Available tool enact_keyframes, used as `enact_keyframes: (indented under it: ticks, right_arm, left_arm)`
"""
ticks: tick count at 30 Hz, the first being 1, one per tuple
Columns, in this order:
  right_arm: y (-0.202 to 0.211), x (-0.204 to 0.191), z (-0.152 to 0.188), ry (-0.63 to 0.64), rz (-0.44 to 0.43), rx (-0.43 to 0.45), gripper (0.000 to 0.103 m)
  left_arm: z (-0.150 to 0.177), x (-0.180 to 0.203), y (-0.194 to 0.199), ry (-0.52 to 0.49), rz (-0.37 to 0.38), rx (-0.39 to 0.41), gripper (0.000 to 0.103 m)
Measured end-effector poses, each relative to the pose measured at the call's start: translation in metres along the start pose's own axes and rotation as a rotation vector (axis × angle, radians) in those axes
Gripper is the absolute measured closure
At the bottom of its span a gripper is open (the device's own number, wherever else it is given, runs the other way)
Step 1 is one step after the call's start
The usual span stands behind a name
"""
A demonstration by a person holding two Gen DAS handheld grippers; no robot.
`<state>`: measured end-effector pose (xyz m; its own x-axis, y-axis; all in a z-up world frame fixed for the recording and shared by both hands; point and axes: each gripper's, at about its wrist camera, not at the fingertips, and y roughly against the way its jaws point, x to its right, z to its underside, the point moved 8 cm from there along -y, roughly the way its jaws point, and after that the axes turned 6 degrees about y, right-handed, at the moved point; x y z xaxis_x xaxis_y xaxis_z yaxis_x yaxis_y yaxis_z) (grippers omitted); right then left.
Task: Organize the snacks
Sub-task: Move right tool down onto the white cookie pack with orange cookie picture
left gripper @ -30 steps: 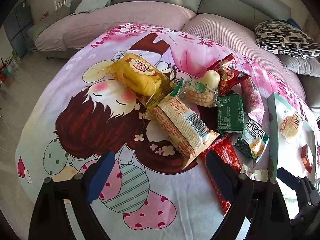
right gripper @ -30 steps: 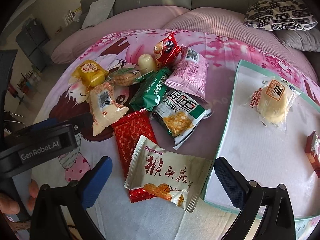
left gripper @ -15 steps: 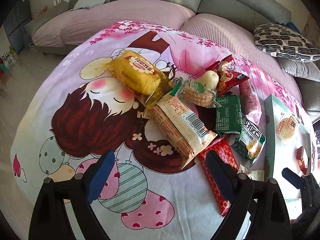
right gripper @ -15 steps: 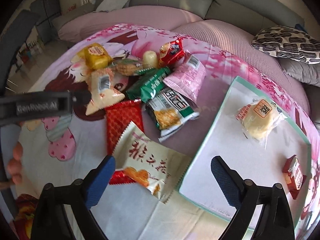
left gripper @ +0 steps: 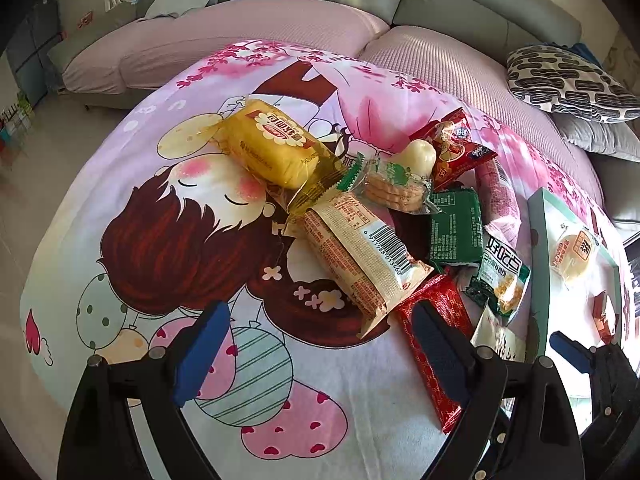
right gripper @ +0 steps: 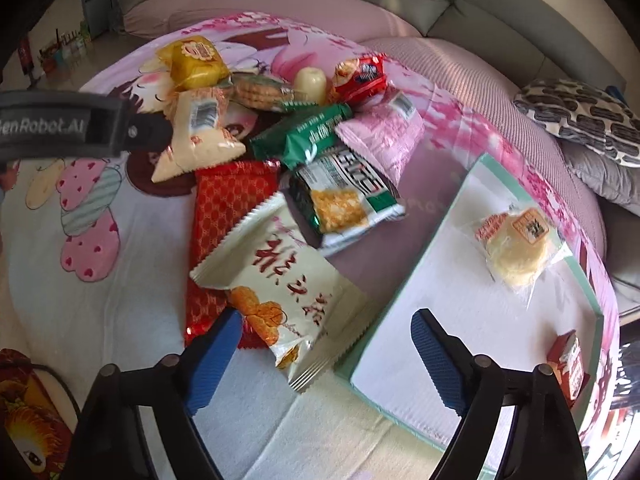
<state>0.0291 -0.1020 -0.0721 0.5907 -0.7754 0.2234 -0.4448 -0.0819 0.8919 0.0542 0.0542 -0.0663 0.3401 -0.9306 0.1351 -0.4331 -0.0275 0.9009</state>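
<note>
Snacks in crinkly wrappers lie heaped on a pink cartoon-print cloth point(left gripper: 168, 240) spread over a round surface, with a grey sofa point(left gripper: 460, 4) behind. To the right of the heap sits a flat white tray with a pale green rim point(right gripper: 404, 292), holding 2 items – a round cream pastry in clear wrap point(right gripper: 516, 250) and a small red box point(right gripper: 568, 364) near its edge. The white packet with red script point(right gripper: 280, 288) lies partly over the long red patterned packet point(right gripper: 232, 200), its corner touching the tray rim. Behind them lie a green-and-white packet point(right gripper: 344, 200), a dark green packet point(left gripper: 456, 232), a pink packet point(right gripper: 384, 136), a beige barcode packet point(left gripper: 360, 256) and a yellow cake packet point(left gripper: 272, 148).

The right gripper point(right gripper: 328, 356) hovers over the white packet's near end – fingers spread wide, gripping nothing. The left gripper point(left gripper: 320, 344) hangs above the cloth beside the red packet, equally wide apart and empty.
</note>
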Motion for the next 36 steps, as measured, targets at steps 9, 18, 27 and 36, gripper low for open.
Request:
enact_keyframes:
  ticks: [9, 18, 27, 36]
  right_arm:
    - [-0.005, -0.011, -0.019, 0.024, -0.014, 0.048, 0.031]
    - [-0.016, -0.007, -0.023, -0.105, -0.163, 0.051, 0.041]
    - [-0.021, -0.003, -0.020, -0.216, -0.283, 0.041, 0.046]
    - [-0.025, -0.006, -0.021, -0.215, -0.279, 0.048, 0.046]
  left_arm:
    - [0.001, 0.001, -0.002, -0.002, -0.007, -0.012, 0.010]
    - [0.002, 0.004, -0.007, 0.006, 0.008, -0.032, 0.010]
    - [0.004, 0.004, -0.009, 0.012, 0.012, -0.043, 0.010]
    - [0.006, 0.009, -0.014, 0.000, 0.019, -0.062, 0.010]
